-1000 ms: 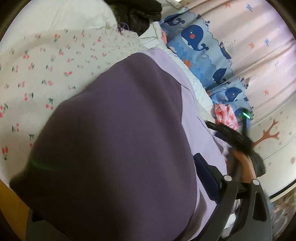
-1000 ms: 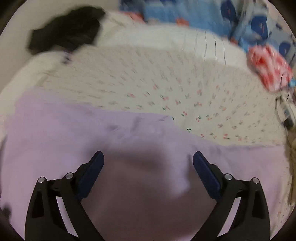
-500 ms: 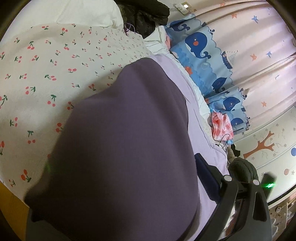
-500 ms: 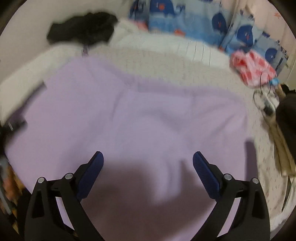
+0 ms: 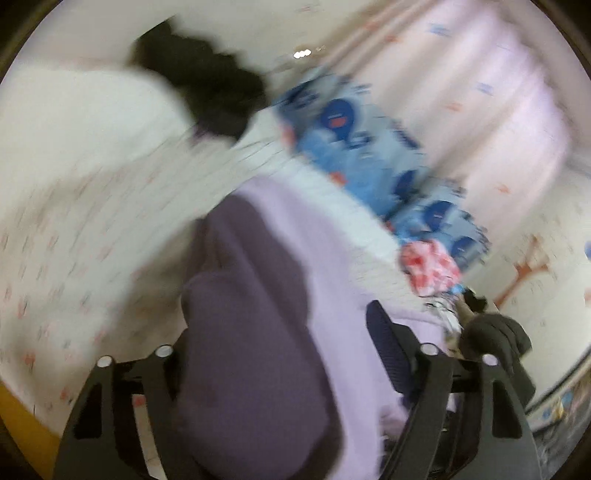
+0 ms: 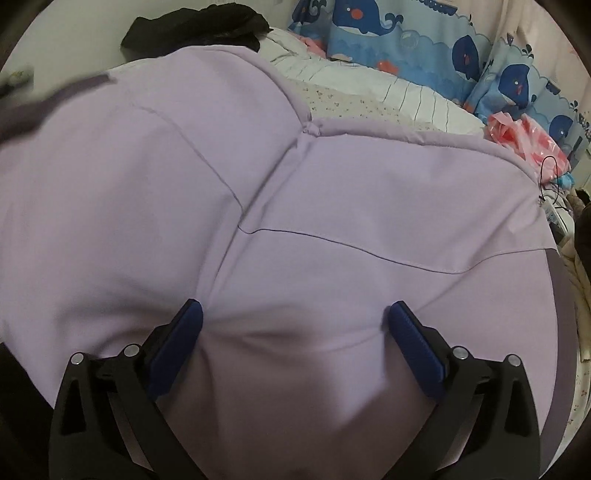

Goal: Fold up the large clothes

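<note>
A large lilac garment [image 6: 258, 184] with darker purple parts lies spread on the bed and fills the right wrist view. My right gripper [image 6: 295, 343] is open, its blue pads [image 6: 177, 343] wide apart, low over the cloth. In the blurred left wrist view the garment [image 5: 258, 332] drapes between my left gripper's fingers [image 5: 391, 354]. The left gripper [image 5: 280, 369] stands open with the dark purple part bunched between its jaws and over the left pad.
The bed has a white sheet with cherry print [image 5: 74, 240]. Black clothes [image 6: 199, 26] lie at the head. Blue whale-print pillows [image 6: 424, 44] and a pink bag [image 6: 524, 136] sit along the far side. A curtain [image 5: 480, 110] hangs behind.
The right gripper has moved up over the garment, which now lies spread and covers the sheet. The left gripper has swung, blurring its view, and less cloth covers its lens.
</note>
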Motion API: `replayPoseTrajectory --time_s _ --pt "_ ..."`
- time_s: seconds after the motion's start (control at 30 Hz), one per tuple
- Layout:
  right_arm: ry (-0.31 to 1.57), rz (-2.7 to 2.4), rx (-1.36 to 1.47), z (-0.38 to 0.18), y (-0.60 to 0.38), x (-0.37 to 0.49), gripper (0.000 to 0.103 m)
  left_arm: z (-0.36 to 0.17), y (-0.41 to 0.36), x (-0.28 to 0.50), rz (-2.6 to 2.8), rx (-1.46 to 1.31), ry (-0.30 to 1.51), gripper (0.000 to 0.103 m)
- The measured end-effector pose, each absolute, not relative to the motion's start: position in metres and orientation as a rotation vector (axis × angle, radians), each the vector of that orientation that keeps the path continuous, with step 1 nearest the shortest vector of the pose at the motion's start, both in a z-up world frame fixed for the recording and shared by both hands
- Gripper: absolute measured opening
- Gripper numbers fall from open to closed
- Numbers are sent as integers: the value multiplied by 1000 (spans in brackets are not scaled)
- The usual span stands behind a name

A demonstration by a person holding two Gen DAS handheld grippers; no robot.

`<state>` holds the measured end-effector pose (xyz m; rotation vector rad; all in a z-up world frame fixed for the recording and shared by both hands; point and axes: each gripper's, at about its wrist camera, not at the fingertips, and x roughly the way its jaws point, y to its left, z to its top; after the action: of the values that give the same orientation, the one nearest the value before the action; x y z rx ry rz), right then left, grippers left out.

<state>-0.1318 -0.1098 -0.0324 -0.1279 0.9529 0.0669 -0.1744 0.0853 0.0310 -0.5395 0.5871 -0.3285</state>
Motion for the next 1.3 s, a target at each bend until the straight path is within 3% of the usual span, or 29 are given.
replayPoseTrajectory --time_s 0.17,0.47,0.53,0.63,0.7,0.8,0.9,1.13,1.3 --pt "923 90 -100 -36 -115 -140 97 54 66 -180 -350 -519 592 71" --pt "928 139 -86 -3 -124 -152 97 -43 146 -186 -242 -830 799 72" --pt "920 111 -139 0 -126 -159 97 -52 150 -193 -228 -839 797 85" --pt "970 105 -227 -22 -114 -162 97 -61 143 -191 -243 -858 807 90" --pt "989 95 -251 -27 -109 -158 97 -53 127 -185 -283 -817 793 84" --pt "1020 104 -219 -31 -114 -152 97 -21 102 -178 -374 -736 745 60" --pt "1031 122 -191 -32 -121 -149 97 20 71 -173 -512 -671 689 51" --pt "1016 212 -3 -12 -160 -163 97 77 -65 -167 -815 -491 665 51" --pt "891 364 469 14 -258 -227 96 70 -152 -181 -913 -317 686 51"
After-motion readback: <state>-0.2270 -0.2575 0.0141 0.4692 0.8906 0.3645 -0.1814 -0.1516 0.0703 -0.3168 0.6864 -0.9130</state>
